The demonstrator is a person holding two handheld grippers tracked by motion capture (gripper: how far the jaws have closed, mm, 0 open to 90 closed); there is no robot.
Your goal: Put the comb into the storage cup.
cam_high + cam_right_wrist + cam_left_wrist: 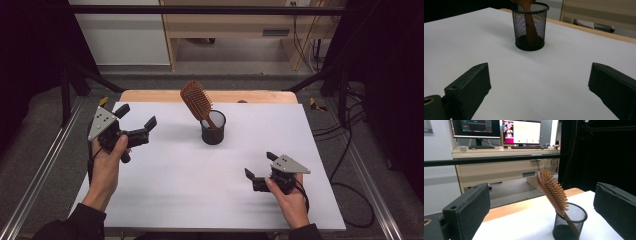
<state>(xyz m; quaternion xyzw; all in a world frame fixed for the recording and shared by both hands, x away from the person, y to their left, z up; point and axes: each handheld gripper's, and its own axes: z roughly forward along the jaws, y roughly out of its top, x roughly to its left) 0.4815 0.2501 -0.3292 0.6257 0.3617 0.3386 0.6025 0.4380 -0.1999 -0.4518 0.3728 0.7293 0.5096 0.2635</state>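
A brown wooden hairbrush [196,100] stands handle-down in a black mesh cup [213,128] near the middle back of the white table top [200,180], leaning left. In the left gripper view the hairbrush [552,190] tilts out of the cup [569,225], bristles to the right. My left gripper [136,116] is held open above the table's left side, nothing between its jaws. My right gripper [260,165] hovers open near the front right, also empty. The right gripper view has the cup [530,26] straight ahead with the hairbrush handle [531,30] inside.
A wooden strip [150,96] edges the table's back. Beyond it stand a wooden desk [499,167] with monitors [521,132] and a keyboard. Metal rails [40,170] run along both table sides, and cables [345,150] lie on the floor at right.
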